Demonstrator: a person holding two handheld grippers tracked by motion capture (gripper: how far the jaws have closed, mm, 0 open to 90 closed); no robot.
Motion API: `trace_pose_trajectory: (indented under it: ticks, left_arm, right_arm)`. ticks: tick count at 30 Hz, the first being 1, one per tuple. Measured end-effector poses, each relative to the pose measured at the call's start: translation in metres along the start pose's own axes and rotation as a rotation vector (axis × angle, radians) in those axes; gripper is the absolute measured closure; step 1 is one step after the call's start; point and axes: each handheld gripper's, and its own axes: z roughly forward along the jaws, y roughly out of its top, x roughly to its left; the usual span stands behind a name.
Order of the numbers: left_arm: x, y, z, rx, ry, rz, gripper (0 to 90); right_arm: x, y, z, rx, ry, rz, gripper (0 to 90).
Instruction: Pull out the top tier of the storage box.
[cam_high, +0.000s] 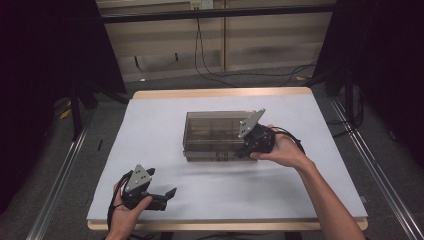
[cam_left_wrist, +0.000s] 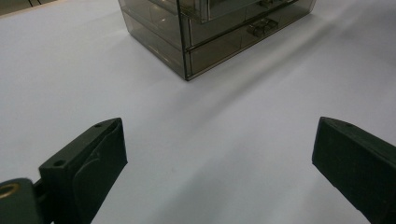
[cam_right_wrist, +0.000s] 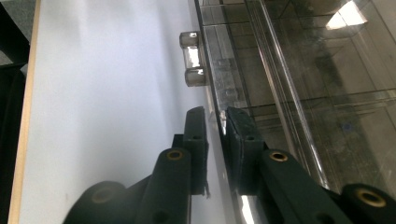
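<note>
A smoky see-through drawer box (cam_high: 215, 132) stands in the middle of the white table (cam_high: 165, 120). My right gripper (cam_high: 245, 150) is at the box's front right corner, with a hand around it. In the right gripper view its jaws (cam_right_wrist: 217, 116) are nearly together with the thin clear front panel (cam_right_wrist: 215, 79) of a drawer pinched between the pads, just below a small clear handle (cam_right_wrist: 192, 58). My left gripper (cam_high: 167, 196) rests near the table's front left edge, jaws wide apart and nothing between them (cam_left_wrist: 219, 144). It points toward the box (cam_left_wrist: 219, 32).
The table's wooden rim (cam_high: 220, 93) runs along the far side. Cables (cam_high: 210, 70) lie on the floor behind the table. Metal rails (cam_high: 380, 165) flank the table on both sides. White table surface lies open between the left gripper and the box.
</note>
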Motion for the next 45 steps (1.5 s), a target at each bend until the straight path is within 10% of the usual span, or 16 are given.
trace_pose_trajectory:
  ticks: [45]
  left_arm:
    - [0.001, 0.0, 0.0, -0.005, 0.0, 0.0, 3.1]
  right_arm:
    - [0.015, 0.004, -0.004, 0.093, 0.091, -0.054, 87.8]
